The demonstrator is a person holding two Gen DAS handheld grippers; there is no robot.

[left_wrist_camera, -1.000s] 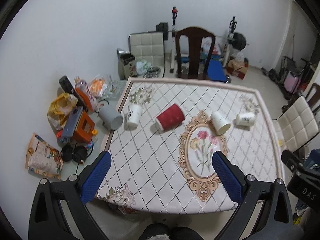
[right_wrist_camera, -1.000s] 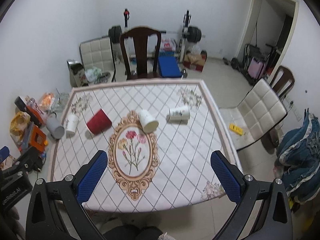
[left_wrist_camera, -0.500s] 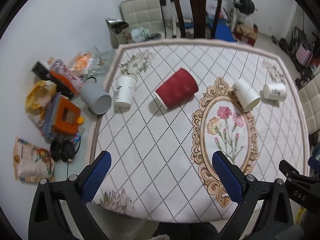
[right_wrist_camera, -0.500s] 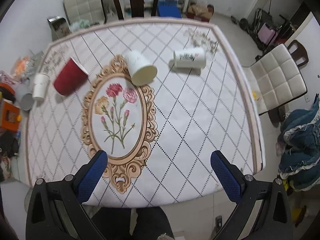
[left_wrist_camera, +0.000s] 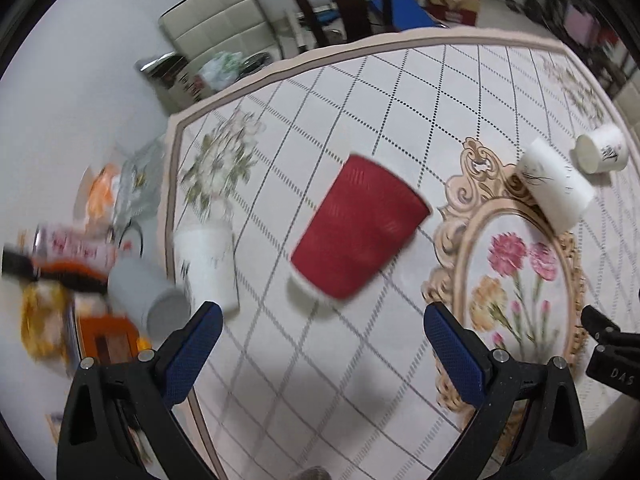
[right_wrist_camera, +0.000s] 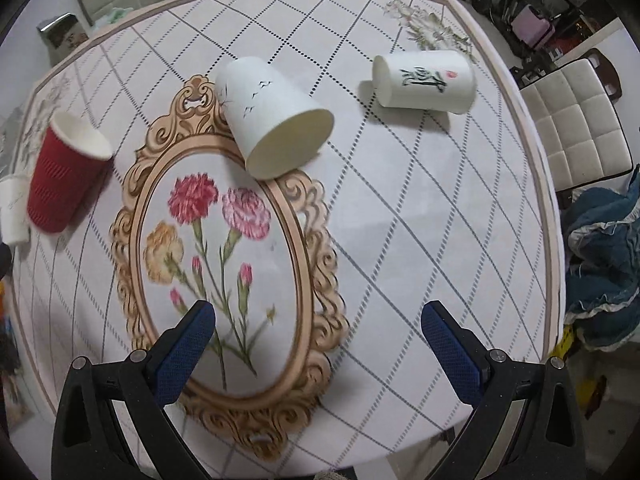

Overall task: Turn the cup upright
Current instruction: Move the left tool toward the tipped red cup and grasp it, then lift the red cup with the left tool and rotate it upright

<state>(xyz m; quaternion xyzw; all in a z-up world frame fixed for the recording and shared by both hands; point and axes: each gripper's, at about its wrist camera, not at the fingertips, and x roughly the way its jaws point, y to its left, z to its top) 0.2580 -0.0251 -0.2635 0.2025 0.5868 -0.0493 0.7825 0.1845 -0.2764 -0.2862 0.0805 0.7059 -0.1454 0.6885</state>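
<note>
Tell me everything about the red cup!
The red cup looks like paper, with a ribbed red sleeve, a white rim and a white inside that shows in the right wrist view. It lies tipped on its side on the patterned tablecloth, left of the flower oval. Nothing grips it. A small white cup sits apart on its left.

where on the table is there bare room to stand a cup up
Barest: the tablecloth right of the flower oval, in front of the printed cup. Also the near-left patch in front of the red cup. Crowded: the far band where the bird cup lies.
</note>
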